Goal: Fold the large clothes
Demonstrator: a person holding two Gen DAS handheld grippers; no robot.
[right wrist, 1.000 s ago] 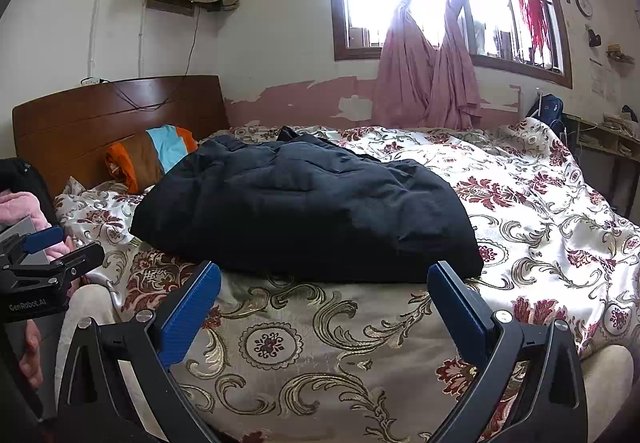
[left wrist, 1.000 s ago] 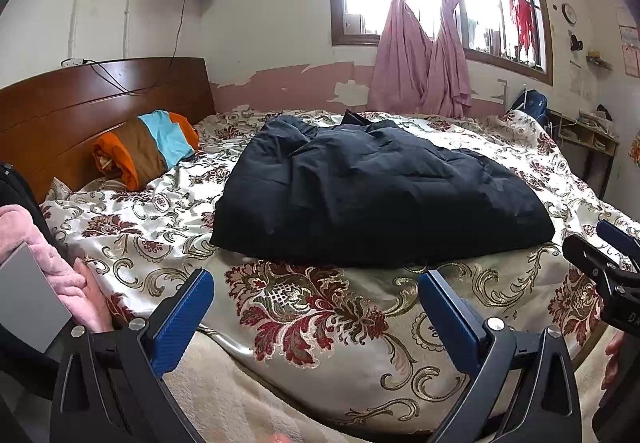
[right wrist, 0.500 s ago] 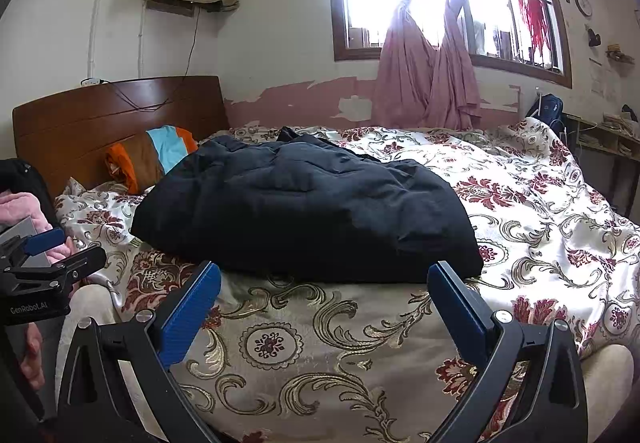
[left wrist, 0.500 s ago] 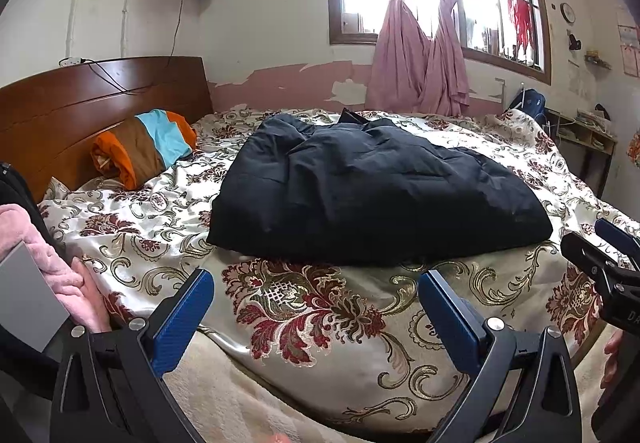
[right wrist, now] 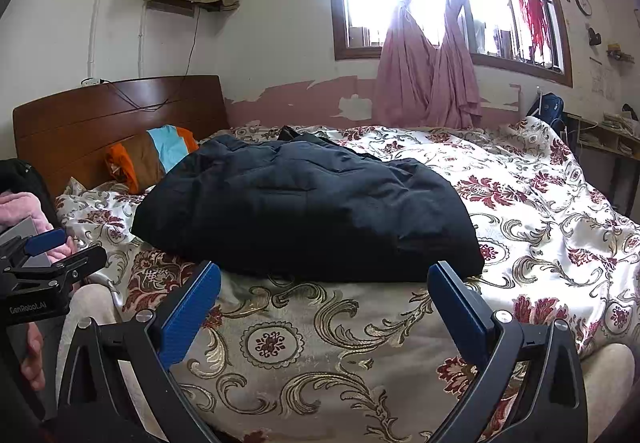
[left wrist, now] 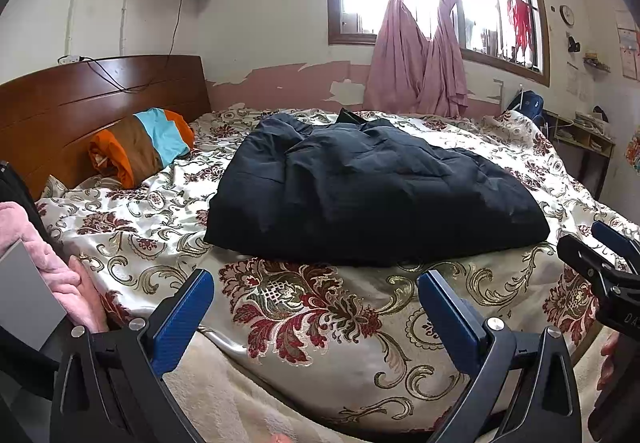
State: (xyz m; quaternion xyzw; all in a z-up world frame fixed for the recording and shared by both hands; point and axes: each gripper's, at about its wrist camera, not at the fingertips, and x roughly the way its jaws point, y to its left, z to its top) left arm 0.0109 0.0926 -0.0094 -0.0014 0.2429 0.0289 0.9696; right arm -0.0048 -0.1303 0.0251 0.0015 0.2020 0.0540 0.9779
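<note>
A large dark navy padded jacket [left wrist: 372, 195] lies in a folded heap on the floral bedspread [left wrist: 312, 307]; it also shows in the right wrist view [right wrist: 312, 211]. My left gripper [left wrist: 316, 303] is open and empty, held at the bed's near edge, short of the jacket. My right gripper [right wrist: 326, 299] is open and empty, just before the jacket's near hem. Each gripper shows at the edge of the other's view: the right one [left wrist: 600, 259], the left one [right wrist: 48, 259].
An orange, brown and blue pillow [left wrist: 140, 147] lies by the wooden headboard [left wrist: 80, 103]. Pink fabric [left wrist: 48, 263] sits at the left. Pink curtains [left wrist: 420, 43] hang at the window. A shelf [left wrist: 580, 139] stands at the far right.
Both grippers have barely shifted; the view in the left wrist camera drifts slightly. The jacket has not moved.
</note>
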